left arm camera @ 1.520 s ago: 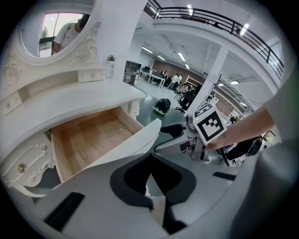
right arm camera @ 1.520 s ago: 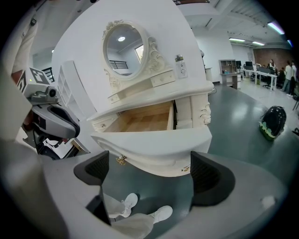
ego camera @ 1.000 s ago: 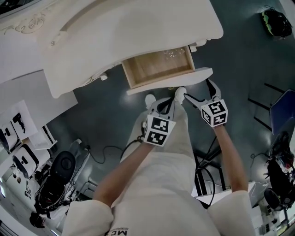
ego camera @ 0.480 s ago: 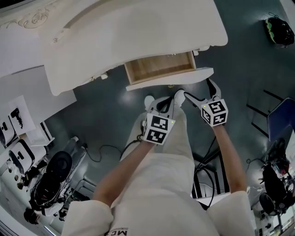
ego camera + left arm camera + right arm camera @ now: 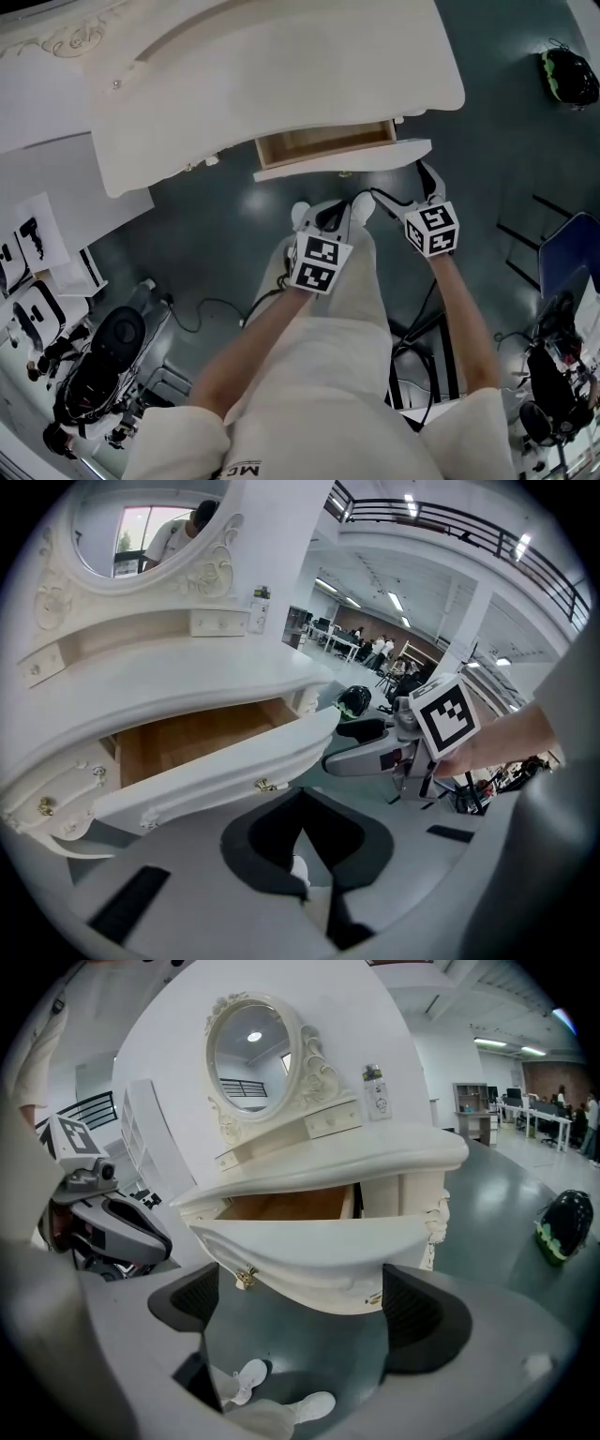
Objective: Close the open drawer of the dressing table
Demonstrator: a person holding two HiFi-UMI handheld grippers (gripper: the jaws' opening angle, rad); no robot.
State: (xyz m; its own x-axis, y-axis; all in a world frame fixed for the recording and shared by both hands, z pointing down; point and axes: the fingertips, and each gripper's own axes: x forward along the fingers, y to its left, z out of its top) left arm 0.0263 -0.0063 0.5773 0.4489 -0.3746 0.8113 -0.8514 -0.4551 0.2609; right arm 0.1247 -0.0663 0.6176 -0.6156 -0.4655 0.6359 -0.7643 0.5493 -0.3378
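White, wood-lined drawer (image 5: pixel 342 159) of the ornate white dressing table (image 5: pixel 281 66) stands partly pulled out. Right gripper (image 5: pixel 305 1312) is spread wide at its curved front. Left gripper (image 5: pixel 300 799), pinched together and empty, sits just below it.

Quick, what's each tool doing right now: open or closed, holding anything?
Left tool: closed, holding nothing.
Right tool: open, holding nothing, facing the drawer front.
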